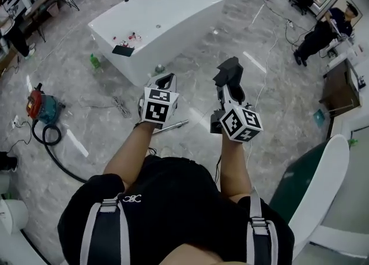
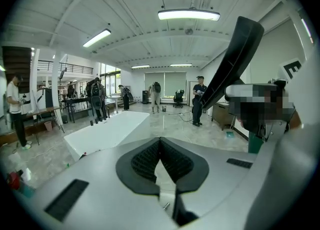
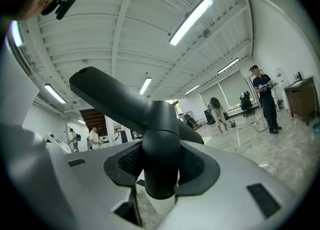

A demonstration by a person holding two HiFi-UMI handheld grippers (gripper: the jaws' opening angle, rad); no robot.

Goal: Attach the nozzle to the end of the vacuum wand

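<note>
Seen from above, you stand on a grey marble floor (image 1: pixel 277 102) just in front of a white bathtub (image 1: pixel 173 10), with a gripper in each hand. Your right gripper (image 1: pixel 229 88) is clamped on the round neck of a black vacuum nozzle (image 1: pixel 226 72), whose flat head is raised toward the tub. Your left gripper (image 1: pixel 164 80) is clenched with nothing between its jaws.

The silver wand (image 1: pixel 176 124) lies on the floor on your side of the tub, just below your left gripper. A red and teal vacuum (image 1: pixel 39 107) sits off the tub's left end.

The nozzle looks like light, hard, smooth plastic that may swivel, so holding it by the neck suits it. The wand looks stiff, slick and prone to rolling. Take it close to the end that meets the nozzle.
</note>
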